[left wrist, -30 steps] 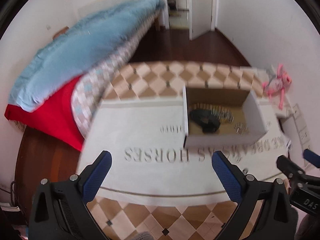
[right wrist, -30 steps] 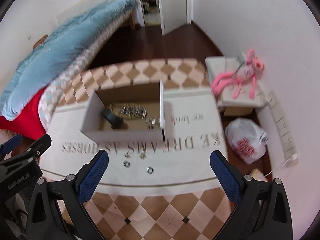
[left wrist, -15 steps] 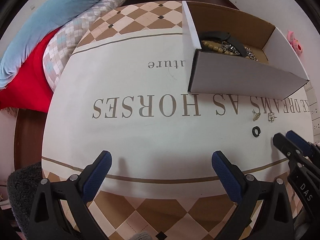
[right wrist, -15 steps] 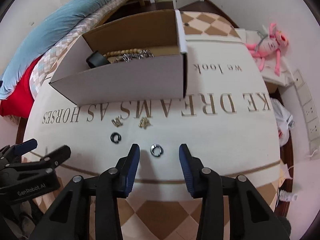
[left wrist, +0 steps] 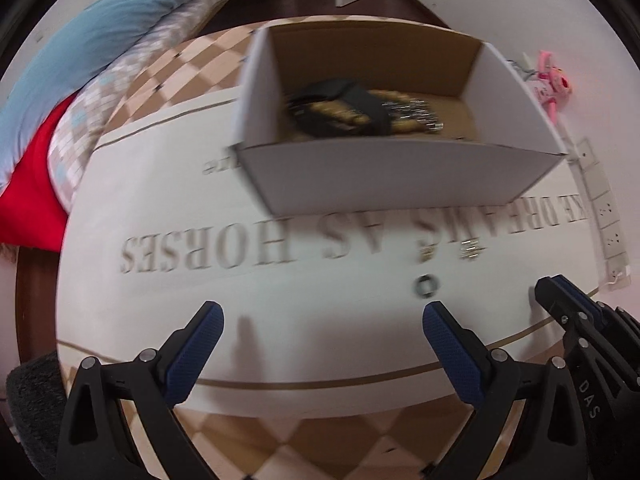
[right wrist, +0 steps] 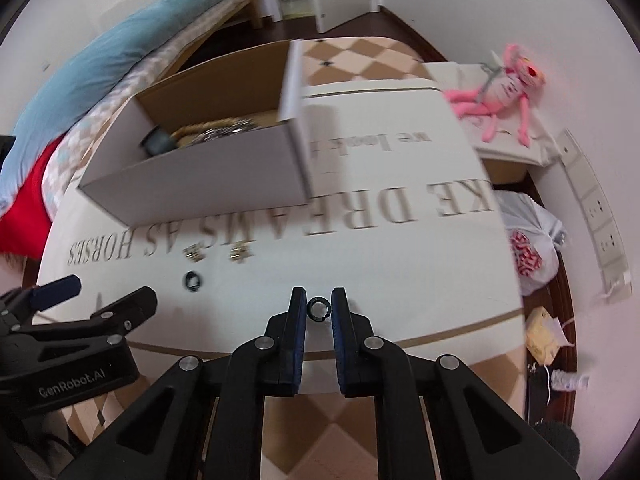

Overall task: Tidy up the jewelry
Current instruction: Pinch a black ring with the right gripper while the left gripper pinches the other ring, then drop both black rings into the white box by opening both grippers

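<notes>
A small dark ring (right wrist: 319,308) lay on the tabletop (right wrist: 400,264) between the fingertips of the right hand-held gripper (right wrist: 319,307), whose jaws had just been closing around it; the blue pads stood just beside the ring on either side, and whether they already pressed on it could not be told. A second dark ring (right wrist: 193,281) lay to the left on the same cloth, near the left hand-held gripper (left wrist: 322,326), which hung low over the tabletop with its jaws spread wide and nothing between them. In the left wrist view this second ring (left wrist: 427,286) sat just beyond the right fingertip (left wrist: 436,320). Two small metallic pieces, one (right wrist: 195,254) beside the other (right wrist: 240,253), rested farther back on the printed lettering, close to the front wall of an open cardboard box (right wrist: 208,176). Inside the box were a black band (left wrist: 340,106), a string of tan beads (left wrist: 344,114) and a silvery chain (left wrist: 412,110), all blurred. The cloth on the tabletop bore large grey letters and a checkered border. A bed (right wrist: 132,52) with a blue cover stood behind at left, a pink plush toy (right wrist: 496,92) at right, and a white plastic bag (right wrist: 528,248) on the floor.
</notes>
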Motion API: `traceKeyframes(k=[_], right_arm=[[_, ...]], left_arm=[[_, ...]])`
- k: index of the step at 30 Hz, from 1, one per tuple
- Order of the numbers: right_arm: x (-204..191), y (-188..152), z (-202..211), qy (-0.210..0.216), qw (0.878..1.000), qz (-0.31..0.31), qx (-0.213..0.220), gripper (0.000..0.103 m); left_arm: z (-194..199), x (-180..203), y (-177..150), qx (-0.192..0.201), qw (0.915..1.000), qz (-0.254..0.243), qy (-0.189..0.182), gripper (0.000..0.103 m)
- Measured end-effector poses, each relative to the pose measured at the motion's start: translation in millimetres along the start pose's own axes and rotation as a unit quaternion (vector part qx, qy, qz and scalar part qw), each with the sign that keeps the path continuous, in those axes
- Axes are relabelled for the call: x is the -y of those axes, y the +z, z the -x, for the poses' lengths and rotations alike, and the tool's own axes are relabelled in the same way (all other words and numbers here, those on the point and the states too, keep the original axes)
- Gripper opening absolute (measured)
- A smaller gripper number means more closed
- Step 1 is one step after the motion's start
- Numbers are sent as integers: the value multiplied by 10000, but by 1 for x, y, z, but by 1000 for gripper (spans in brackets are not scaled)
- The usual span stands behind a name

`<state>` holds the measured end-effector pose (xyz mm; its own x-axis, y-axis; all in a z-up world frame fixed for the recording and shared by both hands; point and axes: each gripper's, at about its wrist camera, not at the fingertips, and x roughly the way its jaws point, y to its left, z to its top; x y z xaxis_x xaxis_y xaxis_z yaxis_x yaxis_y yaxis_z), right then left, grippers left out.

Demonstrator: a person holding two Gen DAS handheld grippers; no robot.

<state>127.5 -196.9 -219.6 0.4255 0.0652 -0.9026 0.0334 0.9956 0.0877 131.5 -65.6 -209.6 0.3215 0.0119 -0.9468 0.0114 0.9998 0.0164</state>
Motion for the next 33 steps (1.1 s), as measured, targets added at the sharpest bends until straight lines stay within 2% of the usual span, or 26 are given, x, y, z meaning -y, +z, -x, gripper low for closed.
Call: traceKeyframes(k=[5,8,10,11,12,13,17,19,21,28,33], right_arm=[[23,4,1,-162,9996,-249,1,13],[31,5,4,-204,9991,-366,28,13],[36,7,5,-209,9989,-417,49,13],[37,7,6,-207,9988,-443,55,13],[38,8,6,-204,9987,-463,57,13],[38,8,6,-200,9986,-483,60,13],[40,8,6,-175,9984,-530,70,13],[40,9,6,-173,9984,-525,66,13],[40,9,6,-156,9983,-552,71,13],[41,11,16,-8,9980,-618,148,13],[35,32,41,589,9949,-756,316,13]], left_arm=[[-1,27,4,72,9997,-215,-100,101],[-3,36,5,113,9993,-335,-74,88],[-5,38,8,106,9992,-392,-43,72],[-7,40,9,85,9991,-413,-48,70],[-9,41,10,70,9990,-433,-60,61],[-10,42,11,50,9989,-467,-57,46],[-12,41,14,62,9986,-520,-117,29],[-12,43,15,91,9982,-575,-158,16],[-12,45,15,114,9979,-612,-178,10],[1,40,11,144,9976,-599,-313,10],[45,19,35,320,9961,-338,-745,10]])
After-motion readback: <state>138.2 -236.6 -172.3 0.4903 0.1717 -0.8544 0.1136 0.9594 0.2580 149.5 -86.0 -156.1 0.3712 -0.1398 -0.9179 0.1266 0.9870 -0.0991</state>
